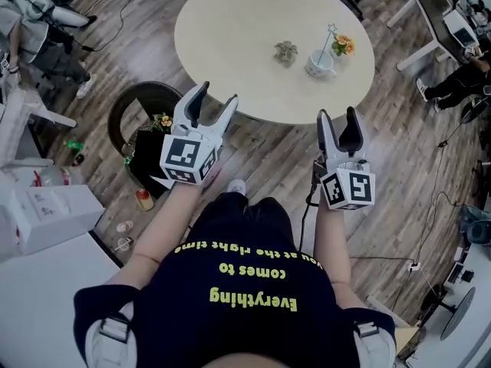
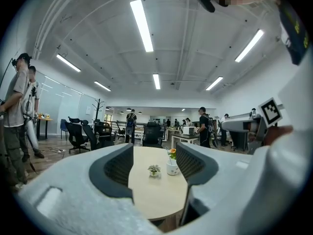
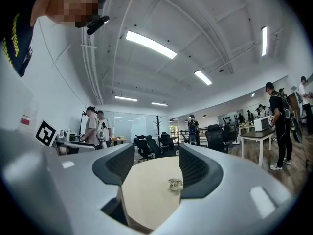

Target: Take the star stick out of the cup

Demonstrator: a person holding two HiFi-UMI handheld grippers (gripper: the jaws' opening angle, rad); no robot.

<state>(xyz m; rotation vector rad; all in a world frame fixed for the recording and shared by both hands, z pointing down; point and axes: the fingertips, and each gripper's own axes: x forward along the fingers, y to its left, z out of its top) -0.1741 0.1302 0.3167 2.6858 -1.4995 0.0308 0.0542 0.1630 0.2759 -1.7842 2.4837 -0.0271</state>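
Note:
A white cup [image 1: 320, 62] stands on the far right part of a round beige table [image 1: 230, 37]. A thin stick with a star on top [image 1: 331, 33] and an orange flower [image 1: 343, 46] rise from it. My left gripper [image 1: 216, 94] is open and empty, held in the air short of the table's near edge. My right gripper [image 1: 338, 115] is also open and empty, off the table, below the cup. In the left gripper view the cup [image 2: 172, 168] shows far off between the jaws of the left gripper [image 2: 154, 163]. The right gripper [image 3: 155, 168] frames only the table; the cup is hidden there.
A small potted plant [image 1: 286, 51] sits left of the cup, also seen as the plant [image 2: 154, 170] and the plant [image 3: 175, 183]. A dark round stool with clutter [image 1: 146, 125] stands left of the table. White boxes [image 1: 46, 205] lie at left. Office chairs, desks and people fill the room beyond.

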